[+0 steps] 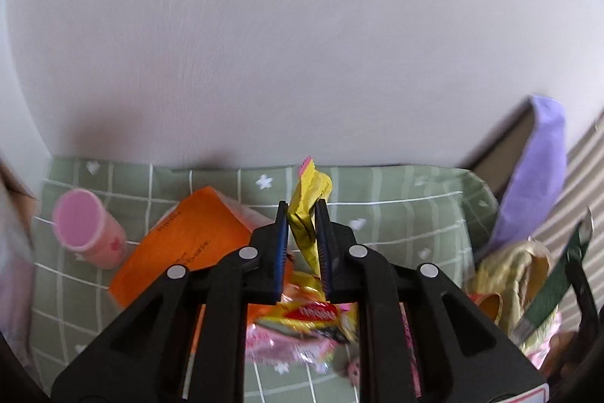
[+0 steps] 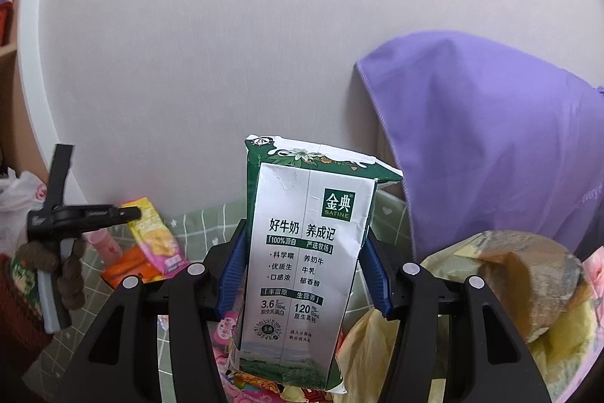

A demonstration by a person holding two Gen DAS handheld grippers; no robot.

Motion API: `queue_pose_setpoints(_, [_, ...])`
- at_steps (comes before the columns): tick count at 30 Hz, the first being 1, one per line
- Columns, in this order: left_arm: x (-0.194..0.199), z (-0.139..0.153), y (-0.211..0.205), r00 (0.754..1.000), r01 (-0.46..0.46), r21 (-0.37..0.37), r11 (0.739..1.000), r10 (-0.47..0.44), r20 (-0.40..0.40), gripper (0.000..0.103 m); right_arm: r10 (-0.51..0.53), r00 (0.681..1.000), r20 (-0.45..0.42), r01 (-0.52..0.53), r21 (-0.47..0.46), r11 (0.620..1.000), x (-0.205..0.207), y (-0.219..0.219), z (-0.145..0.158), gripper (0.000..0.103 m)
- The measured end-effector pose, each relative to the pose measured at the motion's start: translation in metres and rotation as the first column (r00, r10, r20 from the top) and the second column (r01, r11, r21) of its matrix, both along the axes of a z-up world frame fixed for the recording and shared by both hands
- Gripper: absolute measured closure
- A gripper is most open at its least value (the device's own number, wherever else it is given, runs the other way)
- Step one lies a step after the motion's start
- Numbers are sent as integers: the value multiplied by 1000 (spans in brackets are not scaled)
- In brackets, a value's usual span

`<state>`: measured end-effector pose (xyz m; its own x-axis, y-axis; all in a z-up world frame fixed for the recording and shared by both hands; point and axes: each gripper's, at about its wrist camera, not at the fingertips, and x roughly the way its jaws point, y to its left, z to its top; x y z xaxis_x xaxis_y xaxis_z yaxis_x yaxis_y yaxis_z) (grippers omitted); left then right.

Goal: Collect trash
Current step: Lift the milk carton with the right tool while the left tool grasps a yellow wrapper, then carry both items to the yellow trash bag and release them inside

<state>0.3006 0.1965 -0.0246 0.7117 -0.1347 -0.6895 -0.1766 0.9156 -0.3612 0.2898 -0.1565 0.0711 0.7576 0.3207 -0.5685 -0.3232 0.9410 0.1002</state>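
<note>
Closest to the right wrist lens, the right gripper (image 2: 305,267) is clamped on a green-and-white milk carton (image 2: 302,252), held upright between its blue pads (image 2: 231,274). Just right of it gapes a yellow trash bag (image 2: 558,338). Nearest the left wrist lens, the left gripper (image 1: 302,233) pinches a yellow snack wrapper (image 1: 307,210); beyond lie an orange packet (image 1: 188,237) and a pink cup (image 1: 85,227) on the green checked cloth (image 1: 415,214).

Green white-gridded tablecloth (image 1: 396,214), yellow wrapper (image 1: 307,210), orange packet (image 1: 188,237), purple cloth (image 2: 490,138).
</note>
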Motion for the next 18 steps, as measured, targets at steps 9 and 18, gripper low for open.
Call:
queue_pose_setpoints(9, [-59,90,-77,948,186,68,980,-198,250,89,-86,986,145,90,-21,996,-60,-61,65,50])
queue_pose_setpoints(18, [-54,108,-198,804,531,6,847,-507,310,89,-300,927,226,326,-87,941,-115,-151,102,50])
